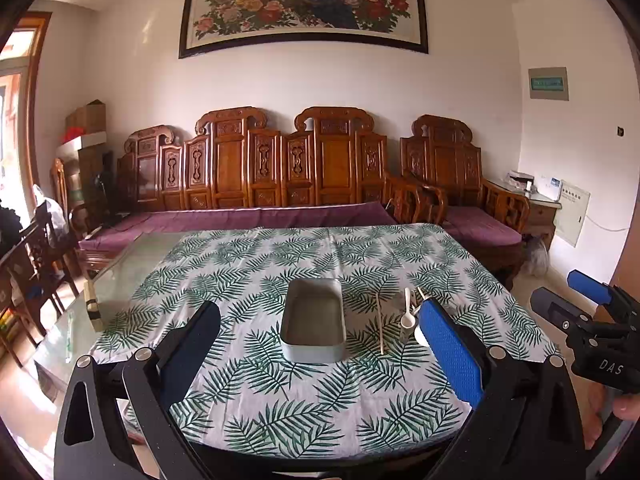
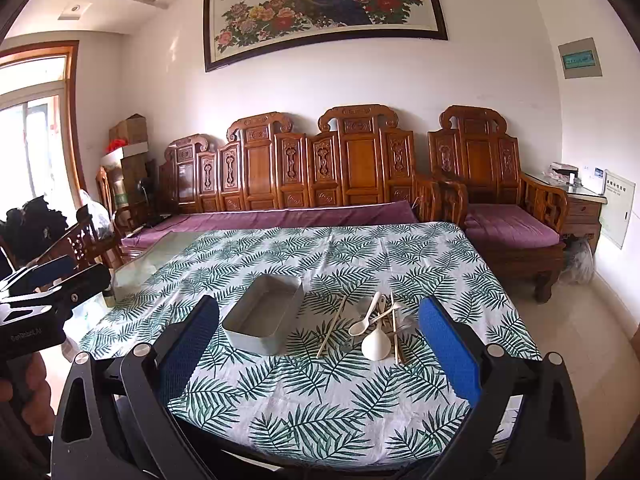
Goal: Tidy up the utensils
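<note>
An empty grey rectangular metal box [image 1: 313, 320] [image 2: 264, 322] stands on the leaf-print tablecloth. To its right lie a single chopstick [image 1: 379, 325] [image 2: 331, 331], white spoons [image 1: 407, 312] [image 2: 374, 332] and more chopsticks [image 2: 394, 332] in a loose pile. My left gripper [image 1: 320, 344] is open and empty, held above the table's near side. My right gripper [image 2: 320, 344] is open and empty, also above the near side; it shows at the right edge of the left wrist view [image 1: 592, 312]. The left gripper shows at the left edge of the right wrist view [image 2: 48, 284].
The table [image 1: 256, 400] has a glass top bare at the left [image 1: 132, 264]. A small wooden-handled object [image 1: 93, 304] lies on that glass. A carved wooden sofa with purple cushions [image 1: 256, 184] stands behind the table. Chairs [image 1: 36, 248] stand at the left.
</note>
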### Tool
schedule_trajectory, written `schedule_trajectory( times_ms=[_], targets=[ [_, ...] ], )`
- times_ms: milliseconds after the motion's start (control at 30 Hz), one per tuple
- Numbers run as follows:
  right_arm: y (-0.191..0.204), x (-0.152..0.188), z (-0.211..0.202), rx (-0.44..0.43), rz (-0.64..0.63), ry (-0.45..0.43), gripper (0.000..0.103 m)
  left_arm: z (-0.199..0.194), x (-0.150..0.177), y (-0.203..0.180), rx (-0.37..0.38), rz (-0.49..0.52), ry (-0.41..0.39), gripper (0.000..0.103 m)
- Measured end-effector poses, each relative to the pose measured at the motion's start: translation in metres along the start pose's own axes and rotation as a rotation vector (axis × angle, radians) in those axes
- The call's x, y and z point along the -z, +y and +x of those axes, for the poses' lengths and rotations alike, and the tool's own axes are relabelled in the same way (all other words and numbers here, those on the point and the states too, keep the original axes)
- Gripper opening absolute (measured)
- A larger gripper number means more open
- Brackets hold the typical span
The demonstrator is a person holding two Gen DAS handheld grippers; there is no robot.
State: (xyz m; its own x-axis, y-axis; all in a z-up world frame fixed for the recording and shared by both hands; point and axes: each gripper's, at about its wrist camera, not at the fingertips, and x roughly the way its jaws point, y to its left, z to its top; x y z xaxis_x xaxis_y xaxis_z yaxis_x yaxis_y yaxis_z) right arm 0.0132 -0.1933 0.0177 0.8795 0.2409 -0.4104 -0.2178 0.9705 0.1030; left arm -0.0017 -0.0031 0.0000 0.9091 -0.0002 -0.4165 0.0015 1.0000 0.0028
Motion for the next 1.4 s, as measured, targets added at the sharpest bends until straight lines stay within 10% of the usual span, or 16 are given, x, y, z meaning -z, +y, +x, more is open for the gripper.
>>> schedule_trajectory(
  times_ms=[1400],
  targets=[
    [-0.0026, -0.0028, -0.0022, -0.005, -0.002, -0.005, 0.100, -0.0055, -0.0026, -0.0064, 0.000, 0.011, -0.006, 0.097]
  ],
)
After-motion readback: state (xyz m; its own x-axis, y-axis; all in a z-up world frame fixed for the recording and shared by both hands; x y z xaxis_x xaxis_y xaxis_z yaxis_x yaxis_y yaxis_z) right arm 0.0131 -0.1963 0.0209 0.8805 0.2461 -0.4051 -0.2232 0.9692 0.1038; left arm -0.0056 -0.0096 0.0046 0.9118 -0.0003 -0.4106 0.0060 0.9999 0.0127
